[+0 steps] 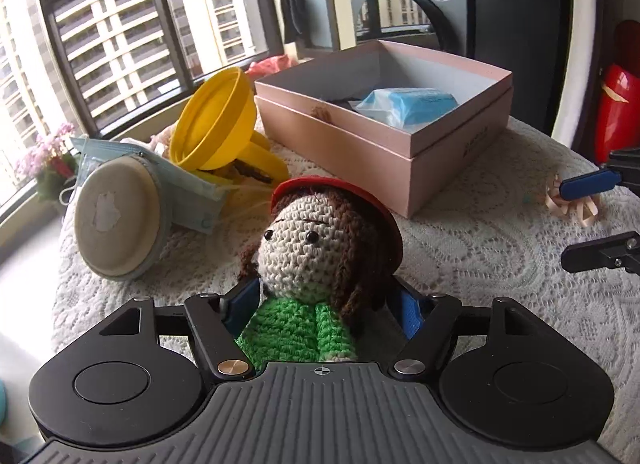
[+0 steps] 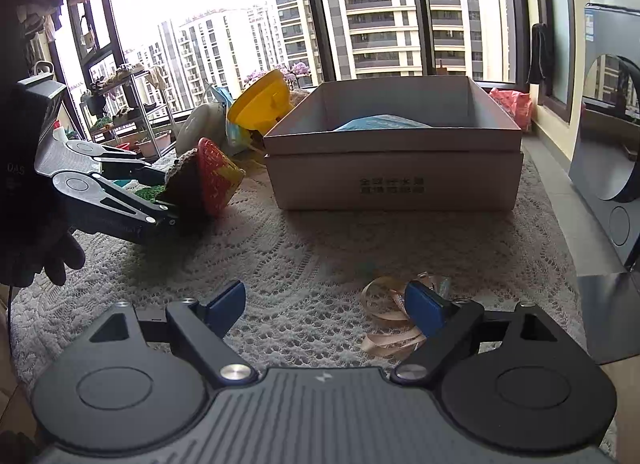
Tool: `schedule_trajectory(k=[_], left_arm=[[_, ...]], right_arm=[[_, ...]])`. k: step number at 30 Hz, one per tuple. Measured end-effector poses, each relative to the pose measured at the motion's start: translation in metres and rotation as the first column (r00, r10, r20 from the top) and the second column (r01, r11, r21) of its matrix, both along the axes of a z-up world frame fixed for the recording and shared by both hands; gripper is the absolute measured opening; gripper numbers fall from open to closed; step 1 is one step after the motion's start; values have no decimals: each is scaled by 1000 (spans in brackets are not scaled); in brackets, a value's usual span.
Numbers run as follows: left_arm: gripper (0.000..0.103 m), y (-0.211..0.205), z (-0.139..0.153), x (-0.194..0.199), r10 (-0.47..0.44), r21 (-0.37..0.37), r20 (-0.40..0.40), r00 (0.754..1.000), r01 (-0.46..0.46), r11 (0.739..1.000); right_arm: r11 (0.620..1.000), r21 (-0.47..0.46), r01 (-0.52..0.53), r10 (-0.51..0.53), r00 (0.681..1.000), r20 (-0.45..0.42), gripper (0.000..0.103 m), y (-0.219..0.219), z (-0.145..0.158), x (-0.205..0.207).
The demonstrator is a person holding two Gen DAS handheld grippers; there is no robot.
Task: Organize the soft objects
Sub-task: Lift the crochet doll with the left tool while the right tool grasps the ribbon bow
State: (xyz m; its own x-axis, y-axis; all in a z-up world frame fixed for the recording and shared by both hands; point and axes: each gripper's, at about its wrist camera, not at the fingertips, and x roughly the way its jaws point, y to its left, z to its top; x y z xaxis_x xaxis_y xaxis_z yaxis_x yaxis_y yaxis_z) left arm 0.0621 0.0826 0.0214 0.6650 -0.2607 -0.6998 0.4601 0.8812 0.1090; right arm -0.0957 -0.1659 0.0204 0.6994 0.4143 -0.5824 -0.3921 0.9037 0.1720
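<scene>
My left gripper [image 1: 320, 304] was closed on the crochet doll [image 1: 316, 248], with the two blue pads pressing its green body just under the head, and the doll was lifted a little above the lace tablecloth [image 1: 460, 264], in front of the pink box [image 1: 440, 156]. I judged the doll to be very light and soft, because it is made of yarn and probably stuffed, so the pads could sink into it and it would not slip easily; the yarn surface gives good friction. The head with the red hat looked bigger than the body, so I thought the neck was a good place to hold, but the head could nod to one side when I moved. Nothing on it seemed fragile, only the small black eyes. My right gripper [image 2: 324, 308] was open and held nothing, low over the cloth, with one pad just beside the beige ribbon [image 2: 384, 324]. This ribbon seemed thin, flat and floppy, so I think it must be pinched where the loops are gathered together, otherwise it would slide out. The box already held a blue soft packet [image 1: 408, 106].
</scene>
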Motion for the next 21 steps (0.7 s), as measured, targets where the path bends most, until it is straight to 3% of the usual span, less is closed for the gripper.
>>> schedule_trajectory(k=[4, 7, 14, 16, 17, 19, 21], left_arm=[[76, 15, -2, 9, 81, -106, -44, 996, -85, 991], [68, 17, 1, 2, 77, -127, -28, 997, -80, 989], [65, 11, 11, -42, 65, -204, -2, 998, -64, 977], [64, 6, 13, -57, 52, -205, -16, 999, -54, 977], [64, 3, 13, -65, 39, -204, -25, 999, -43, 978], [64, -4, 14, -79, 12, -195, -45, 999, -21, 980], [64, -12, 14, -91, -17, -185, -55, 998, 7, 983]], right_arm=[[999, -46, 26, -22, 996, 84, 87, -3, 10, -14], [991, -131, 36, -18, 991, 132, 87, -5, 16, -22], [984, -138, 110, -108, 994, 26, 83, -20, 4, 4], [986, -132, 99, -101, 995, -12, 55, -21, 0, 9], [983, -150, 107, -107, 994, 9, 50, -20, 0, 7], [984, -160, 84, -85, 996, 3, 18, -19, 2, 6], [985, -153, 77, -77, 997, 10, 12, -21, 6, 2]])
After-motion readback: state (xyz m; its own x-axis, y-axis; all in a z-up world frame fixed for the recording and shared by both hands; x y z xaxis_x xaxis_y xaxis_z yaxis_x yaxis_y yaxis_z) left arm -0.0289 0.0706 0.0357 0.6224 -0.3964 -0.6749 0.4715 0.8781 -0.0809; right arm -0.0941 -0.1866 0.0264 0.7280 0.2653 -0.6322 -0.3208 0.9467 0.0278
